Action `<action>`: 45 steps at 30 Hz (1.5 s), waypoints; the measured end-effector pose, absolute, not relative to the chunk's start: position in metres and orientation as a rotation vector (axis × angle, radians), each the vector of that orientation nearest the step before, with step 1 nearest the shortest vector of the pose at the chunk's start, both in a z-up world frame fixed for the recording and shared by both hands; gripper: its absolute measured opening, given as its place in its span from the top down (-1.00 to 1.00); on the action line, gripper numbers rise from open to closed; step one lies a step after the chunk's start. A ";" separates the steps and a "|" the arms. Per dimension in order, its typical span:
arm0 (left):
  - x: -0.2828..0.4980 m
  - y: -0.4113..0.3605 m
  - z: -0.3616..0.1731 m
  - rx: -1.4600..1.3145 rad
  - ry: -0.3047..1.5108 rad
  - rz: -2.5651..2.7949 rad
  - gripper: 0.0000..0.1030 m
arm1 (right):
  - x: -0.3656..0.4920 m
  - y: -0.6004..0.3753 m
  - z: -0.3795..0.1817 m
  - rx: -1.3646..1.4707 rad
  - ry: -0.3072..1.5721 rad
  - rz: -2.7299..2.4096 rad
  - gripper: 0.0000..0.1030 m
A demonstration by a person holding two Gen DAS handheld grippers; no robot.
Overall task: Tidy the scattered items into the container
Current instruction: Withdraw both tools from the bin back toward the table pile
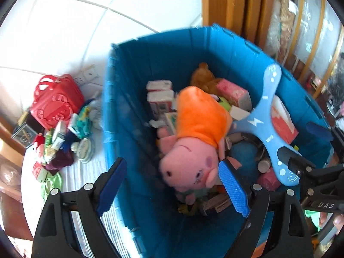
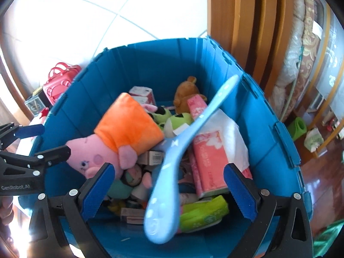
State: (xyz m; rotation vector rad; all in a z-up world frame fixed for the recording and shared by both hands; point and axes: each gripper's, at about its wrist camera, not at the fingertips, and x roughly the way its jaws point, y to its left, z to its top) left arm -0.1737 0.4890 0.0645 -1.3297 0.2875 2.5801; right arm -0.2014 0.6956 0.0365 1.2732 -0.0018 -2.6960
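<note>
Both grippers, left (image 1: 172,185) and right (image 2: 169,191), stand apart, empty, over the bin (image 2: 286,142). Boomerang (image 2: 172,161) and pig (image 1: 193,142) lie inside, apparently just released; more clutter (image 1: 58,137) remains beside it.

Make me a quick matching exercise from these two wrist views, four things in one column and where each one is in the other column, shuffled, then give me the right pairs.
Things:
1. pink pig plush
2. light blue boomerang
3. red handbag
4. brown teddy bear

Places:
A. outside the blue bin, in the pile to its left
B. at the far end inside the bin
C. inside the bin, orange dress, near its left wall
D. over the bin's contents, slanting across them

Pairs: 1-C, 2-D, 3-A, 4-B
</note>
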 end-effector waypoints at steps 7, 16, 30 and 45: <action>-0.127 0.412 0.091 -1.157 0.148 2.813 -0.70 | -0.174 0.646 0.054 1.108 0.004 -2.639 -0.99; -0.061 0.281 0.102 -0.988 0.002 3.034 -0.70 | -0.134 0.537 0.080 0.922 0.049 -2.562 -0.99; 0.014 0.019 0.022 -1.041 -0.135 3.214 -0.88 | -0.082 0.321 0.021 1.071 0.036 -2.437 -0.99; -0.056 -0.062 -0.115 -1.577 -0.449 3.072 -0.88 | -0.145 0.238 -0.081 1.330 0.142 -2.353 -0.99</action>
